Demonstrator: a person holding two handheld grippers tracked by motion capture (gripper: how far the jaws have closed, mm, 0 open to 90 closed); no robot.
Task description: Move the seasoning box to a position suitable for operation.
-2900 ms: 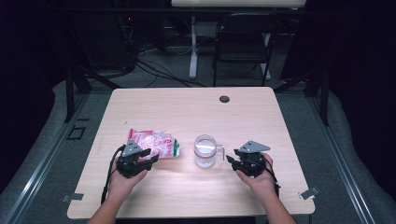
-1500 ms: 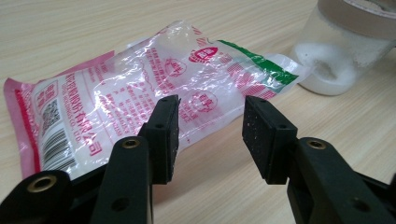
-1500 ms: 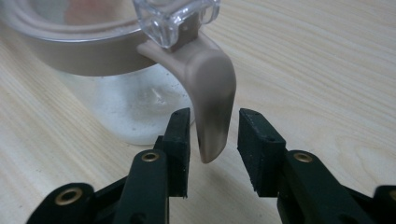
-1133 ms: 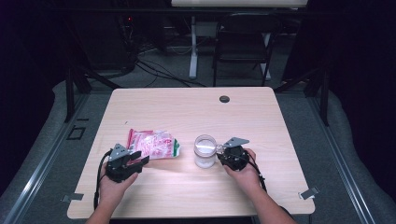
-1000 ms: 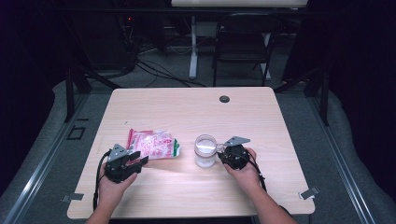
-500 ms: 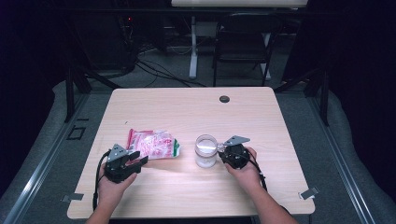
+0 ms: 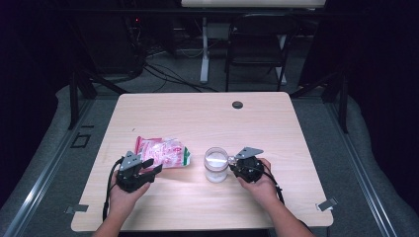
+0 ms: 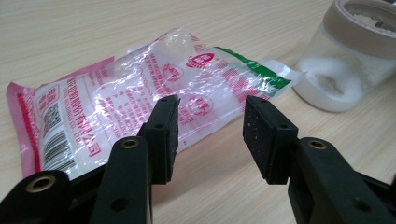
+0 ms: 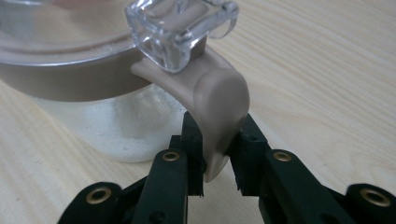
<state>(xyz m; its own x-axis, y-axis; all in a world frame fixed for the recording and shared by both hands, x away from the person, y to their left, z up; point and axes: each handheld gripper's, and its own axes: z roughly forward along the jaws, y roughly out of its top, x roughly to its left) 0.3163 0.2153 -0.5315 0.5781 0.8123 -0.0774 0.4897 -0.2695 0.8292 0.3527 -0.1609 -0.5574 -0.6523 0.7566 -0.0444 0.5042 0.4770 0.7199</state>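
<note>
R hand [image 7: 257, 178]: coming in from lower right of high view, resting on table [image 7: 296, 128], pointing R gripper [image 7: 232, 168] left at jar [image 7: 216, 164].
R jaws: narrow, clamping jar's tan handle [image 9: 219, 112], centre of R gripper view.
L hand [image 7: 126, 190]: lower left, aiming L gripper [image 7: 149, 167] up-right.
L jaws: standing apart, gripping nothing.
Bag [image 8: 140, 93]: lying flat just beyond L fingertips [image 8: 164, 126], left of jar.

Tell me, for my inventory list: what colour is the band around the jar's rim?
Beige-tan, like its handle tab; the band on the jar shows best in the right gripper view.
</note>
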